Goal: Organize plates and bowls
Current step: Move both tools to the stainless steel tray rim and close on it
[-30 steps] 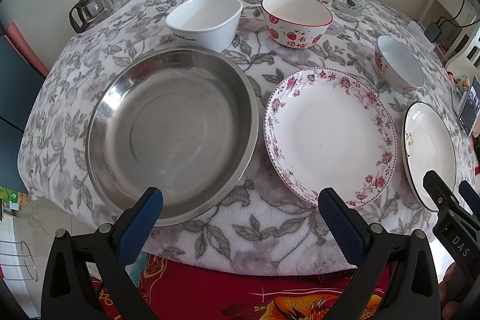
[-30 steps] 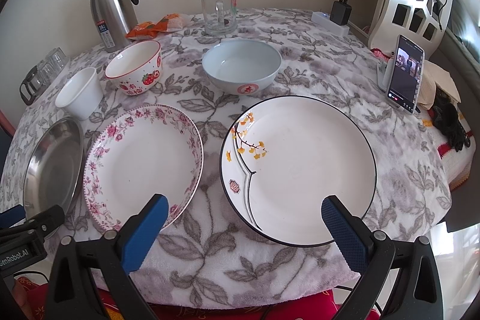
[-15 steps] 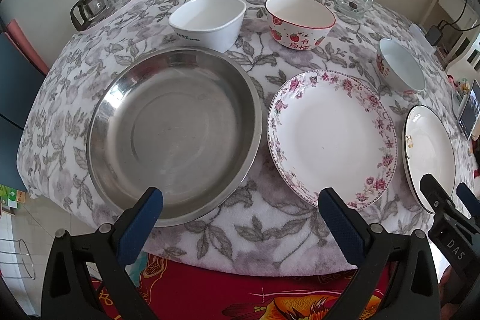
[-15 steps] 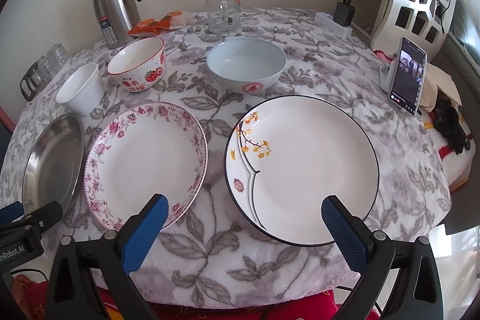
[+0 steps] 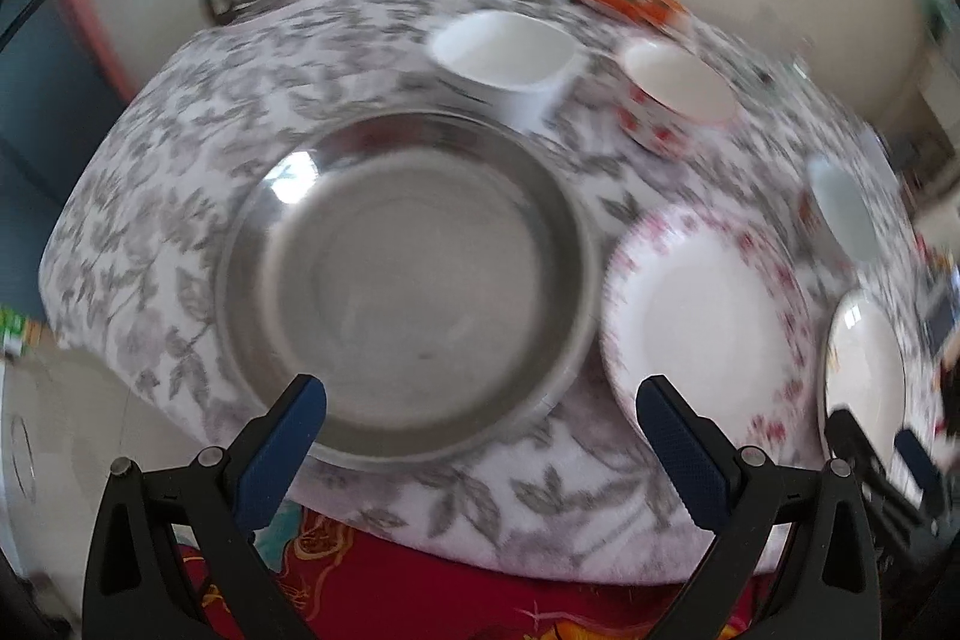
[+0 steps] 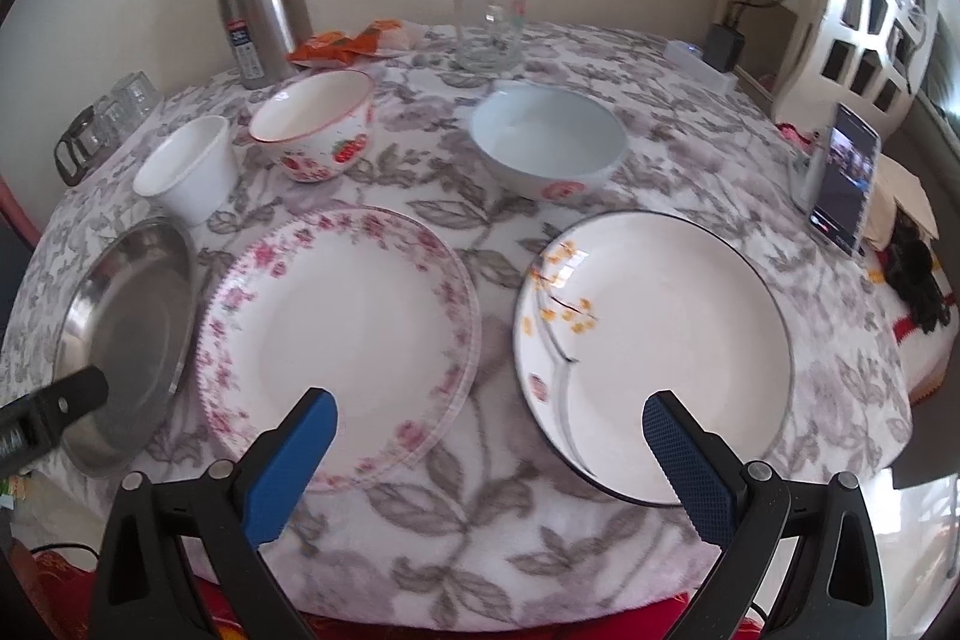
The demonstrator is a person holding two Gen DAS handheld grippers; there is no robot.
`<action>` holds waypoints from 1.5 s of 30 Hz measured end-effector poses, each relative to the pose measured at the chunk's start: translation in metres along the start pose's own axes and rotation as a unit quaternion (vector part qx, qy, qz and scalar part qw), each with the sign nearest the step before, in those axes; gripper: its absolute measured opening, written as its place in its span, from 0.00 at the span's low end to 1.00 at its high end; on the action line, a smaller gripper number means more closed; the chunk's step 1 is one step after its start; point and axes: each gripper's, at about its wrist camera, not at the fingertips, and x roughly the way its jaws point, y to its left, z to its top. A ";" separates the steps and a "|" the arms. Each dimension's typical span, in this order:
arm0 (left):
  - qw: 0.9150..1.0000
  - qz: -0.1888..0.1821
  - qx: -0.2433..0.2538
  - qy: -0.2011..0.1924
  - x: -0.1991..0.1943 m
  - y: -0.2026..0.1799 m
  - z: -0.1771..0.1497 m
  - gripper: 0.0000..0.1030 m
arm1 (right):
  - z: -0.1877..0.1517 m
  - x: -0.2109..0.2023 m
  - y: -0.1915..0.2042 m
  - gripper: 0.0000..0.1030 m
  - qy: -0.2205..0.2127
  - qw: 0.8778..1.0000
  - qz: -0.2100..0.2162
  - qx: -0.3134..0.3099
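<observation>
Both grippers spread wide and empty, short of the table edge

Your left gripper [image 5: 480, 430] faces the steel pan [image 5: 402, 292] dead ahead — nearest rim between its fingers. Your right gripper [image 6: 489, 430] straddles the gap between the floral plate [image 6: 336, 334] and black-rimmed plate [image 6: 654, 346], which looks slightly nearer its right finger. The bowls [image 6: 549, 145] sit farther back.
</observation>
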 end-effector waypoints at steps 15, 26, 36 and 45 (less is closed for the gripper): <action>0.992 0.020 -0.121 -0.028 0.013 0.078 0.031 1.00 | 0.021 0.022 0.053 1.00 0.007 0.993 0.118 0.018; 0.986 -0.020 -0.158 -0.058 0.032 0.122 0.039 1.00 | 0.027 0.034 0.115 0.96 -0.020 0.983 0.175 -0.052; 0.978 -0.065 -0.187 -0.066 0.058 0.151 0.040 1.00 | 0.038 0.053 0.146 0.83 -0.020 0.971 0.220 -0.090; 0.982 -0.084 -0.163 -0.040 0.078 0.154 0.041 1.00 | 0.046 0.077 0.166 0.64 0.004 0.964 0.243 -0.108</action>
